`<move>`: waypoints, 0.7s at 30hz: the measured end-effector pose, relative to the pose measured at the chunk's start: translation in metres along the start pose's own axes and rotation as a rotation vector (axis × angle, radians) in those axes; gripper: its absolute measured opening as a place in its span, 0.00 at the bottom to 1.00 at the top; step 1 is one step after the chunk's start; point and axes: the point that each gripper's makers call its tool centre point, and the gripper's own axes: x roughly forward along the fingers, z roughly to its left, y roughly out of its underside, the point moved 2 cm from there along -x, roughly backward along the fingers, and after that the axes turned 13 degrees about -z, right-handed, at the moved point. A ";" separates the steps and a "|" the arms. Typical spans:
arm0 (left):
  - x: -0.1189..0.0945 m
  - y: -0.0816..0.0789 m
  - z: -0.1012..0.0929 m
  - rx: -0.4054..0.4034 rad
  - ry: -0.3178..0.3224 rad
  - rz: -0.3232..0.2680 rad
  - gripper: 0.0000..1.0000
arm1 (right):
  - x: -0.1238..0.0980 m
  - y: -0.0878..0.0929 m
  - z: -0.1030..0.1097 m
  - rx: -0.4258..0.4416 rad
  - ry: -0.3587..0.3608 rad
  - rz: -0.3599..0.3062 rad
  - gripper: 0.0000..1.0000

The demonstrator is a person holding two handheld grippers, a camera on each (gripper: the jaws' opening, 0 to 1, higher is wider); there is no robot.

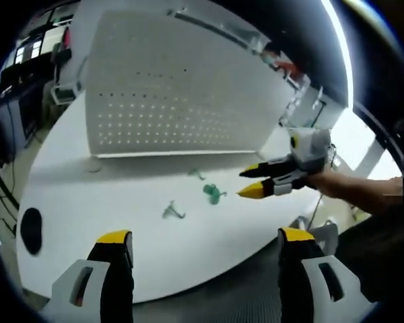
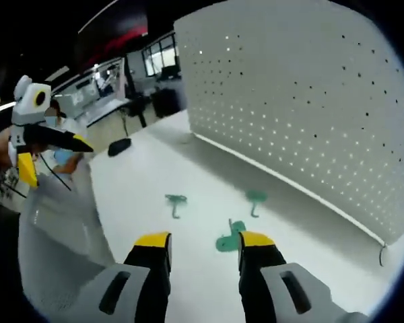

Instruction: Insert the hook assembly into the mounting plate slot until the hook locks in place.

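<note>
Both your grippers are empty with jaws apart: left gripper (image 1: 198, 245), right gripper (image 2: 204, 243). Three green hooks (image 2: 230, 239) lie on the white table (image 2: 148, 175), near the upright pegboard (image 2: 303, 101).

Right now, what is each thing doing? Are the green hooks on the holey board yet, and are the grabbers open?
Left gripper: open, empty.
Right gripper: open, empty, above the hooks.
Three green hooks: lying loose on the table, none mounted.
Pegboard: standing upright, no hooks in it.
</note>
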 end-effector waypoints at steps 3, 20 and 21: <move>0.000 0.001 0.001 -0.005 -0.002 0.003 0.90 | 0.014 0.006 -0.006 -0.011 -0.001 0.023 0.37; -0.005 -0.001 0.003 -0.027 -0.010 -0.001 0.89 | 0.059 0.025 -0.020 -0.101 -0.056 0.165 0.27; -0.005 0.000 0.003 -0.027 -0.011 -0.002 0.89 | 0.061 0.026 -0.021 -0.101 -0.054 0.171 0.26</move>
